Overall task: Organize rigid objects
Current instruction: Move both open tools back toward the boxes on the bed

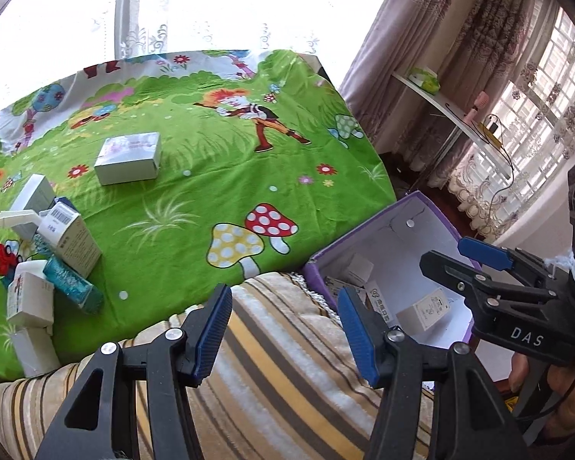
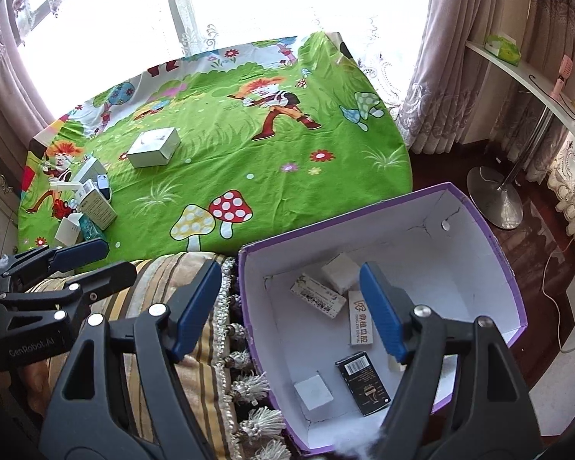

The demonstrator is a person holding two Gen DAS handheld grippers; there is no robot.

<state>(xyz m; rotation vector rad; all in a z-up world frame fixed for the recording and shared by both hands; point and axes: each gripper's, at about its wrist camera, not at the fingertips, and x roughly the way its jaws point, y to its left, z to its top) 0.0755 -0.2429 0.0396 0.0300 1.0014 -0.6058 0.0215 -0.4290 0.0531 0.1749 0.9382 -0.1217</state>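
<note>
1. Hovering over the striped cushion [image 1: 287, 364], the left gripper [image 1: 283, 329] has its jaws parted with nothing between them.
2. Beside it, the right gripper [image 2: 291, 306] hangs over the near left edge of the purple box [image 2: 479, 207], released and empty too.
3. That box sits at the right, just off the cushion's fringe, white inside.
4. Several small packs lie on its floor: a black pack [image 2: 364, 383], a white square [image 2: 313, 390], a printed carton [image 2: 318, 296], a white cube [image 2: 341, 271] and a slim labelled pack [image 2: 360, 316].
5. On the green cloth [image 1: 218, 184], a white box [image 1: 128, 158] lies alone near the middle left.
6. Farther left, a pile [image 1: 50, 260] of cartons and a teal pack crowd the cloth's near left edge, touching one another.
7. A red toy [image 1: 4, 258] sits just left of that pile.
</note>
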